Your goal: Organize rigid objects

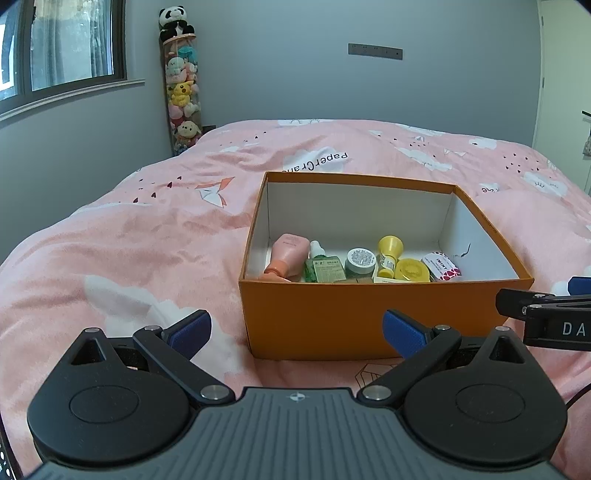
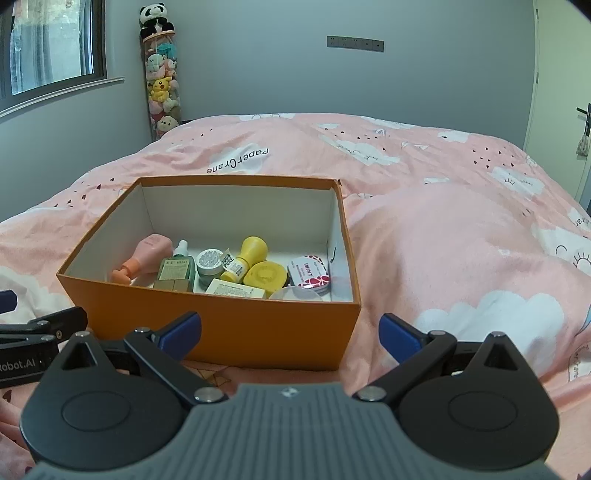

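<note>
An orange box [image 1: 325, 314] sits on the pink bedspread [image 1: 129, 240], open at the top, with its white inside walls showing. Along its near wall lies a row of small toiletries. At the left a pink bottle [image 2: 147, 254] lies on its side, its cap toward the near left corner. Just right of it a green dropper bottle [image 2: 179, 267] lies flat, white tip pointing to the far side. Next comes a small round jar [image 2: 208, 264] with a pale lid, then a yellow bottle [image 2: 247, 256] tilted over a round yellow tin [image 2: 266, 275]. A white tin with red-pink print [image 2: 310, 277] rests nearest the right wall. A flat cream packet [image 2: 236, 288] and a clear round lid [image 2: 295, 294] lie closest to the near wall.

The left gripper [image 1: 295, 328] hangs just short of the box's near side, its blue-padded fingers [image 1: 192, 332] spread wide and holding nothing. The right gripper [image 2: 290, 332] hangs beside it near the box's right near corner, fingers [image 2: 399, 334] likewise wide apart and empty.

Beyond the bed stands a tall clear tube of plush toys [image 1: 183, 96] in the far left corner, a panda [image 1: 175, 22] perched on top. A window [image 1: 62, 48] is at the left.
</note>
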A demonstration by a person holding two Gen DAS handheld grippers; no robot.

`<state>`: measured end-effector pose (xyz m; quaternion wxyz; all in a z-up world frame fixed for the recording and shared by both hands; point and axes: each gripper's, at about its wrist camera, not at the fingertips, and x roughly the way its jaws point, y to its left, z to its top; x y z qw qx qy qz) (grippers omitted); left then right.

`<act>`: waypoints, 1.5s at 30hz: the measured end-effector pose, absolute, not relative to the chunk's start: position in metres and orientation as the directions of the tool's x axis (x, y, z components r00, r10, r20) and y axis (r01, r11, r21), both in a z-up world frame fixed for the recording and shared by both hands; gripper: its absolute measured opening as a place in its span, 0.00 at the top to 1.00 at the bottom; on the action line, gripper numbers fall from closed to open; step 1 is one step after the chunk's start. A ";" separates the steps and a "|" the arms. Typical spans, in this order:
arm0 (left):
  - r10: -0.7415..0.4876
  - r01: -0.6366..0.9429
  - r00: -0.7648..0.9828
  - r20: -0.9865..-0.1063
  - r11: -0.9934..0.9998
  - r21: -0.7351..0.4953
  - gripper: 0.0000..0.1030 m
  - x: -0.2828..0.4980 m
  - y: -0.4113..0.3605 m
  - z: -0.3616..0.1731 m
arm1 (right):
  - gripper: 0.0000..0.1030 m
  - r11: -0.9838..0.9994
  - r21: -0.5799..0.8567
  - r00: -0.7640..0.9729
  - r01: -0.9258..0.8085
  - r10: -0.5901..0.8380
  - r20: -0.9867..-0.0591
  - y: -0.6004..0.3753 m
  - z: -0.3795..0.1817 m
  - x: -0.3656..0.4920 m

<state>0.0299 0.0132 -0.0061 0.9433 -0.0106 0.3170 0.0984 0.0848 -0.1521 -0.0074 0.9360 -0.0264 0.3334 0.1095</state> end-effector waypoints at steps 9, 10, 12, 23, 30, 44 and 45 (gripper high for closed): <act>0.178 -0.192 0.779 -0.602 0.981 0.043 0.00 0.031 0.014 -0.006 | 0.03 0.974 0.030 0.747 -0.223 0.190 -0.638 -0.153 -0.010 0.087; 0.179 -0.192 0.779 -0.601 0.981 0.043 0.00 0.031 0.014 -0.006 | 0.03 0.975 0.030 0.746 -0.222 0.190 -0.639 -0.153 -0.010 0.087; 0.179 -0.192 0.779 -0.601 0.981 0.043 0.00 0.031 0.014 -0.006 | 0.03 0.974 0.030 0.745 -0.223 0.190 -0.639 -0.152 -0.011 0.088; 0.180 -0.193 0.780 -0.600 0.980 0.044 0.00 0.031 0.014 -0.007 | 0.03 0.975 0.031 0.745 -0.221 0.189 -0.639 -0.152 -0.011 0.088; 0.180 -0.193 0.779 -0.600 0.980 0.044 0.00 0.031 0.015 -0.007 | 0.03 0.974 0.030 0.745 -0.223 0.190 -0.639 -0.152 -0.010 0.088; 0.179 -0.195 0.780 -0.600 0.980 0.040 0.00 0.030 0.015 -0.007 | 0.03 0.975 0.033 0.743 -0.218 0.188 -0.643 -0.149 -0.014 0.086; 0.179 -0.194 0.780 -0.600 0.980 0.040 0.00 0.030 0.015 -0.007 | 0.03 0.976 0.034 0.743 -0.217 0.188 -0.643 -0.148 -0.014 0.085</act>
